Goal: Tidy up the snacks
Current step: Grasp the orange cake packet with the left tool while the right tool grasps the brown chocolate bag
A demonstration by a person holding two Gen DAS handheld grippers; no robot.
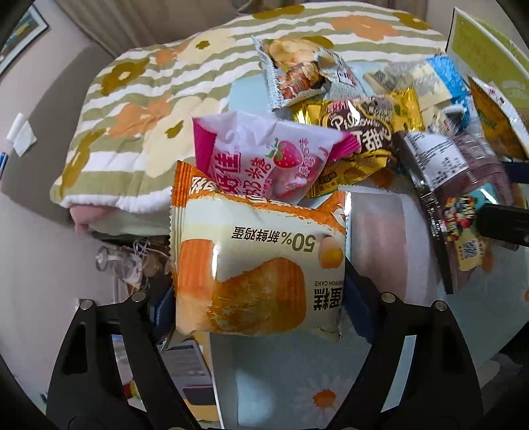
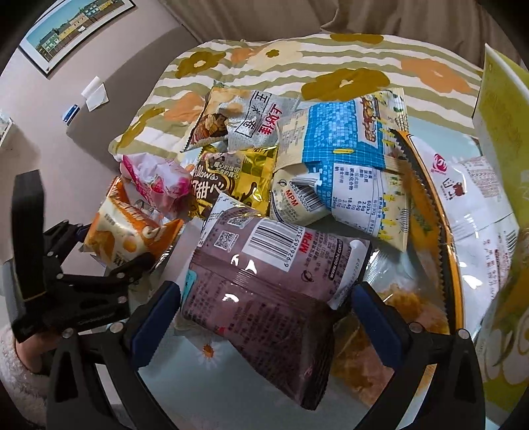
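Though partly hidden, "CHIFFON CAKE" packet (image 1: pixel 258 271).

Floral quilt (image 2: pixel 330 63), framed picture (image 2: pixel 69 29)

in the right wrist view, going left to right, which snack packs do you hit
orange chiffon cake pack → pink strawberry pack → gold chocolate pack → purple-brown pack → blue-and-white pack → white pack with red logo
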